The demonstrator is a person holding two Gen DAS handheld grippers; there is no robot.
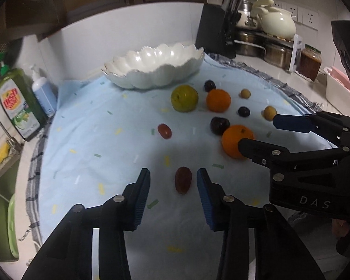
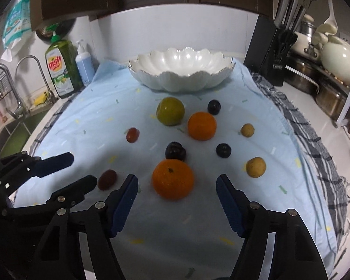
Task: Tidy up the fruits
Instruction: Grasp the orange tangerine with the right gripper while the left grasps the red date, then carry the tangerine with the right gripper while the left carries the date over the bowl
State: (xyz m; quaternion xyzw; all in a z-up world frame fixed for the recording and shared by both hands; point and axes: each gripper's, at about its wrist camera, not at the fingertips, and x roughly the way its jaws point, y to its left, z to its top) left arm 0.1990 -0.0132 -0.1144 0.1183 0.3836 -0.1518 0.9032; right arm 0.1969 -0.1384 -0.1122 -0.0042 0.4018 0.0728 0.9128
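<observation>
Left wrist view: left tool [image 1: 173, 182] sits low over the blue cloth [image 1: 93, 140], jaws narrowed but not touching, a red grape [image 1: 183, 179] between the pads with a gap on each side. Nothing is held. Right wrist view: right tool [image 2: 176, 186] stands fairly wide, the near orange [image 2: 172, 179] just ahead between its pads, also no contact. Both fruits rest on the cloth on the bench.

Step in hand, as I judge it: a double pick, grape left, orange right. To do it well, centre each fruit between the pads before squeezing. The grape is soft and slick, so a light pinch at mid-body; it may roll or squash. The orange needs a grip across its widest part. A dark plum [image 2: 175, 150] touches the orange's far side, so going in too deep would nudge it.

White scalloped bowl [image 2: 182, 70] waits empty at the far end of the cloth; other fruit lies scattered between.
</observation>
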